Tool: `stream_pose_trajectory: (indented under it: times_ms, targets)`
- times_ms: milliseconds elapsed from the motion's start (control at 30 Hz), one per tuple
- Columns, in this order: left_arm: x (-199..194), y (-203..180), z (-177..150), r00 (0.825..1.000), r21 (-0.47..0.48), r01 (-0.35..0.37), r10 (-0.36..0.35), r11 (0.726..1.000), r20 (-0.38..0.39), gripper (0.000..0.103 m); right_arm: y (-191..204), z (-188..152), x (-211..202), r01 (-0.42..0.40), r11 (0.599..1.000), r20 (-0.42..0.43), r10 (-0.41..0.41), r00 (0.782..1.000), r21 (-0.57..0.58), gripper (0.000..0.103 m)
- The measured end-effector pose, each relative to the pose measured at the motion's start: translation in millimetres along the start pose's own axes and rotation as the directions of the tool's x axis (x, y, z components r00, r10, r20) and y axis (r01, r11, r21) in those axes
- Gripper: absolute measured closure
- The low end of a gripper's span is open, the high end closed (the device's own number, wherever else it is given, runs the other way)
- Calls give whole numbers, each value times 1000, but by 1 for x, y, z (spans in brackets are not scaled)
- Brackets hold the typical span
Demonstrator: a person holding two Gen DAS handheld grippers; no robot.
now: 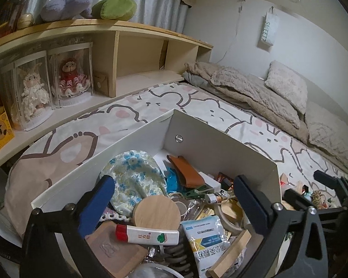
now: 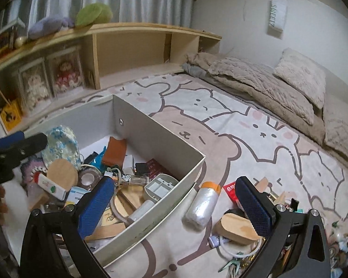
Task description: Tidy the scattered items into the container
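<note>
Over the white box point(image 1: 220, 143), in the left wrist view, the left gripper point(image 1: 174, 199) hangs with its jaws spread wide and nothing between the blue pads. Below them the box is packed: a round wooden lid point(image 1: 157, 212), a white tube with a red cap point(image 1: 148, 234) lying just in front of it, a white and blue packet point(image 1: 206, 238), a floral cloth pouch point(image 1: 132, 180) and a brown leather case point(image 1: 188, 171). At the far right edge the other gripper shows as dark, blurred arms.

From the right wrist view, the right gripper point(image 2: 176, 206) hovers at the box's near corner, jaws wide apart and empty. Outside the box point(image 2: 164, 139), on the cartoon-print bedsheet point(image 2: 243, 125), lie a roll with an orange cap point(image 2: 201, 205), a wooden block point(image 2: 236, 229) touching the right pad, a red packet point(image 2: 230, 191) and what may be keys point(image 2: 234, 261), too small to be sure.
</note>
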State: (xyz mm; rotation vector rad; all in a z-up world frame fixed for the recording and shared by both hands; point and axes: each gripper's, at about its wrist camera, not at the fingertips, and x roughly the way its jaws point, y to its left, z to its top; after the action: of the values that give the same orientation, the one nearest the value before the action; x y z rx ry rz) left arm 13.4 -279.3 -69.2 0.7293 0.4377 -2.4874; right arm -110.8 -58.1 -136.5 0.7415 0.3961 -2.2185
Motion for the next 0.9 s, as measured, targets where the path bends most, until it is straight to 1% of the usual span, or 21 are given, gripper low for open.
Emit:
stream_pose_trajectory:
  times_ms: [167, 433, 733, 800, 900]
  targets:
    - [0, -6, -2, 1000, 19, -15, 15, 1000, 0, 0, -12, -3, -9, -13, 998, 26, 12, 1000, 55, 0]
    - [-2, -14, -1, 1000, 44, -19, 19, 999, 6, 0, -24, -7, -26, -30, 995, 54, 25, 998, 100, 0]
    - [-14, -28, -1, 1000, 76, -17, 15, 997, 27, 0, -32, -13, -55, -27, 990, 113, 12, 994, 139, 0]
    - [-18, -32, -1, 999, 84, -12, 9, 996, 34, 0, -35, -15, -63, -15, 990, 126, -3, 992, 143, 0]
    - [-24, -38, 0, 999, 98, -1, -3, 995, 44, 0, -40, -18, -72, -18, 987, 139, -4, 990, 159, 0]
